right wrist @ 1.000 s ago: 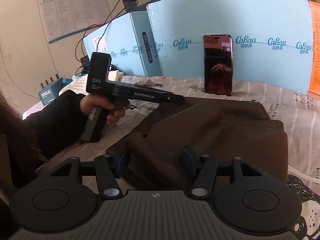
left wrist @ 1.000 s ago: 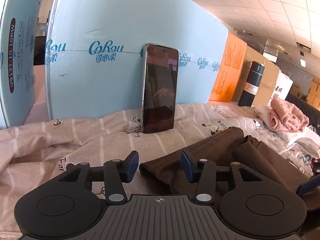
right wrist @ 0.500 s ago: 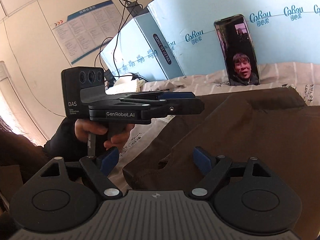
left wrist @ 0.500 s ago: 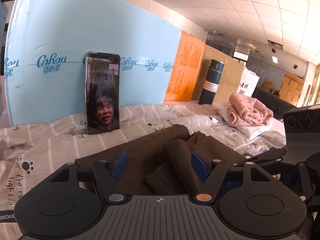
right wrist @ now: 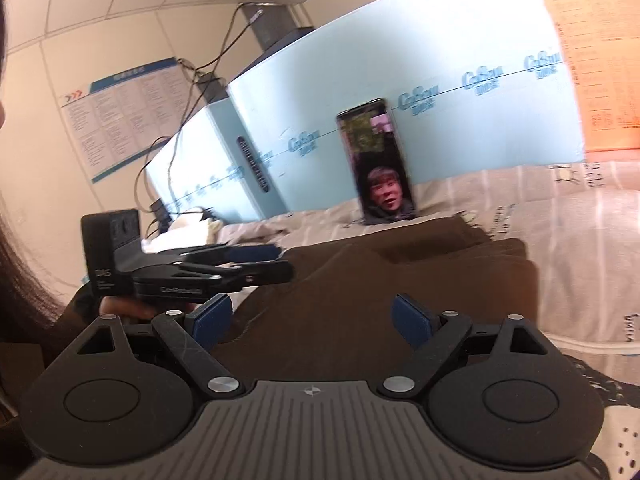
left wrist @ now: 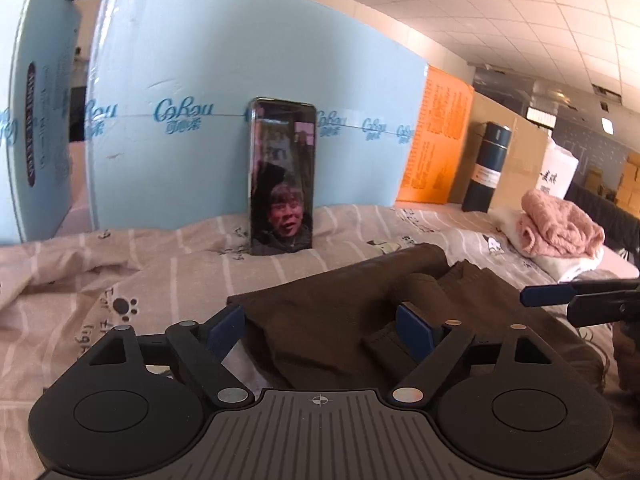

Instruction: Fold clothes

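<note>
A dark brown garment (left wrist: 344,320) lies partly folded on the striped bedsheet (left wrist: 172,276), with a bunched fold near its right side. It also shows in the right wrist view (right wrist: 384,276). My left gripper (left wrist: 320,328) is open and empty, hovering over the garment's near left edge. My right gripper (right wrist: 312,316) is open and empty above the garment's near edge. The left gripper shows from the side in the right wrist view (right wrist: 256,260), held just above the cloth's left edge. The right gripper's fingertips (left wrist: 552,294) reach in at the right of the left wrist view.
A phone (left wrist: 282,176) stands upright against light blue foam boards (left wrist: 200,80) behind the bed. A pink knit (left wrist: 560,228) lies on white folded clothes at the far right. A dark cylinder (left wrist: 486,172) and orange and brown boxes (left wrist: 436,136) stand behind.
Both grippers have shifted and tilted over the brown garment. The left view swung back to the left, so the phone sits nearer the middle. Both stay open and empty.
</note>
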`<state>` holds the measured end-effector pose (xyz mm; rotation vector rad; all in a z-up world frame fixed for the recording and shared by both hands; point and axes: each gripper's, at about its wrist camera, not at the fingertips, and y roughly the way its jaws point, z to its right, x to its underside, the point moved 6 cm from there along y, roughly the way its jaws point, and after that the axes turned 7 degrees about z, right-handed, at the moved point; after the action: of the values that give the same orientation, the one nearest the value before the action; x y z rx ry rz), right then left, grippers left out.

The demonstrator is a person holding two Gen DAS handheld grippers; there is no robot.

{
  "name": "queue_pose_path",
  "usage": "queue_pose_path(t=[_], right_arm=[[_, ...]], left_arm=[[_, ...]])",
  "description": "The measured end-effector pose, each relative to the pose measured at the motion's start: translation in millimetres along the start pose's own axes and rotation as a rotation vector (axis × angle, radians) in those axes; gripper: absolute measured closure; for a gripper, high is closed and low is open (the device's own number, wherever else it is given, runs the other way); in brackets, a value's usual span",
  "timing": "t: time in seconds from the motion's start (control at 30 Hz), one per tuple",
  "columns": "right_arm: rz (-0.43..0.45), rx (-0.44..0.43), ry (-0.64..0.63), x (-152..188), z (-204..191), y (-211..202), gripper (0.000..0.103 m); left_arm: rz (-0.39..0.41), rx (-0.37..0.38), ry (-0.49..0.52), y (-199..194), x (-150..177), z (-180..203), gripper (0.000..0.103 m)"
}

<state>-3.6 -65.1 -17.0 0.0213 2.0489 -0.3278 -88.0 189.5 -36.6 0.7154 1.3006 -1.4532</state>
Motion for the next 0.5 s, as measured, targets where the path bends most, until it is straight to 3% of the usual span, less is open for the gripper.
queue_pose_path(t=[0.1, 0.2, 0.5], right_arm=[[0.054, 0.134, 0.069, -1.8, 27.0, -12.1, 0.016], [0.086, 0.217, 0.117, 1.5, 42.5, -22.7, 0.014], [0.008, 0.283, 0.182, 15.5, 59.4, -16.8, 0.014]], left_arm=[[-0.038, -0.01, -0.116, -0.9, 7.1, -15.9, 0.013], [-0.06, 0.012, -0.106, 0.5, 11.8, -11.8, 0.013], [-0.119, 0.039, -0.092, 7.0, 21.6, -3.7, 0.009]])
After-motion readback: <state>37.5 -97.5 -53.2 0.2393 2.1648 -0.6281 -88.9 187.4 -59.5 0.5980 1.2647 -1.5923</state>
